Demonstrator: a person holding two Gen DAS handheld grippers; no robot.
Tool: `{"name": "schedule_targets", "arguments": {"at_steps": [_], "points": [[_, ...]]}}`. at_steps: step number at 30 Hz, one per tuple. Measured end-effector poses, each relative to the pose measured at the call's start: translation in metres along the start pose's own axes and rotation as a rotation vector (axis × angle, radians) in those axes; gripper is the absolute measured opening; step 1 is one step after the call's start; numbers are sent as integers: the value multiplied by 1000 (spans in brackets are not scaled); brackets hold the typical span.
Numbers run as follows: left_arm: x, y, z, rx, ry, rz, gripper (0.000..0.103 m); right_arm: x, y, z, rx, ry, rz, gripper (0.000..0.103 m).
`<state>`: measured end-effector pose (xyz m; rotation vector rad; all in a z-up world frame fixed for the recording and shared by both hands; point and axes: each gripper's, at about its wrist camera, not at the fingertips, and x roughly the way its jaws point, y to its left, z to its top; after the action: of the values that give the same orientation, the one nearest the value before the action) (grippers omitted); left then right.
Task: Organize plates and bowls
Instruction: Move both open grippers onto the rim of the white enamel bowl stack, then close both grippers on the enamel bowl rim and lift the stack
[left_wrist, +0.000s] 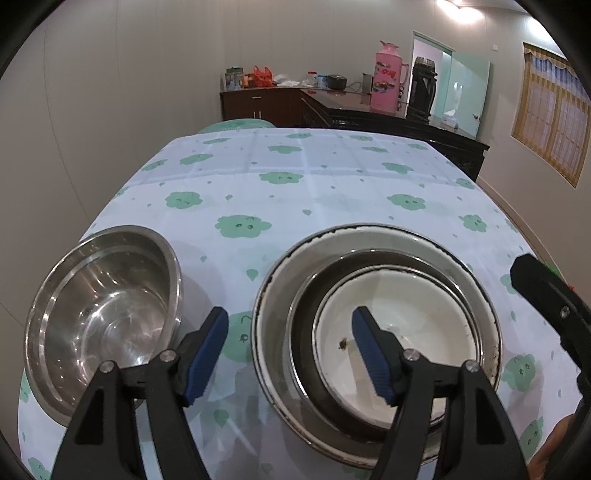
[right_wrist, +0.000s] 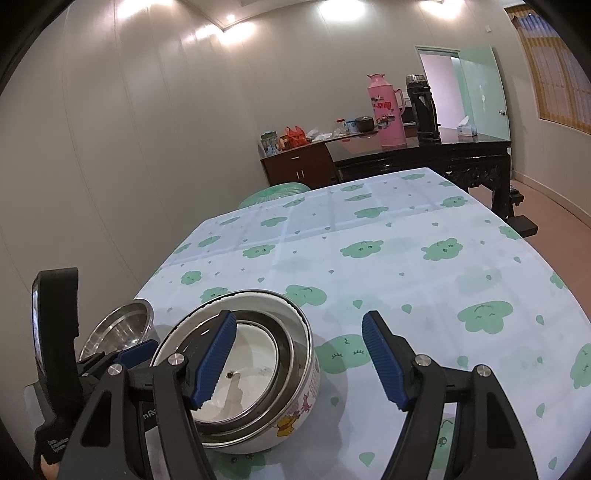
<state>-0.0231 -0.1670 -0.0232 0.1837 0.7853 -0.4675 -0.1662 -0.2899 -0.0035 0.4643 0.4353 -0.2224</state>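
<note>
— While both tools hover, what's held?
— Nothing: left gripper (left_wrist: 290, 356) and right gripper (right_wrist: 297, 363) gape wide.
— The bowls?
— Nested stack (left_wrist: 376, 343) centre on the tablecloth (left_wrist: 314, 192); steel bowl (left_wrist: 103, 314) beside it, seemingly apart.

My left hand-held gripper (left_wrist: 290, 334) hangs open above the desk (left_wrist: 332, 192), its blue pads (left_wrist: 207, 354) pressing on nothing. One finger lies over the cloth between the dishes, the other over the white bowl (left_wrist: 402, 314). That bowl sits inside a dark steel bowl (left_wrist: 306, 314), itself nested in a larger white-rimmed bowl (left_wrist: 269, 295). Near the desk's left edge stands an empty steel bowl (left_wrist: 103, 310), apart from the stack. My right hand-held gripper (left_wrist: 554, 306) shows at the right edge.
</note>
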Motion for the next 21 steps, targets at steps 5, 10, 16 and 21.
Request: {"name": "schedule_targets", "arguments": {"at_steps": [5, 10, 16, 21], "points": [[0, 0, 0, -3, 11, -11, 74, -2, 0, 1, -6, 2, 18, 73], [3, 3, 0, -14, 31, -14, 78, -1, 1, 3, -21, 20, 39, 73], [3, 3, 2, -11, 31, -15, 86, -1, -4, 5, -13, 32, 45, 73], [5, 6, 4, -20, 33, -17, 87, -2, -10, 8, 5, 30, 44, 73]]}}
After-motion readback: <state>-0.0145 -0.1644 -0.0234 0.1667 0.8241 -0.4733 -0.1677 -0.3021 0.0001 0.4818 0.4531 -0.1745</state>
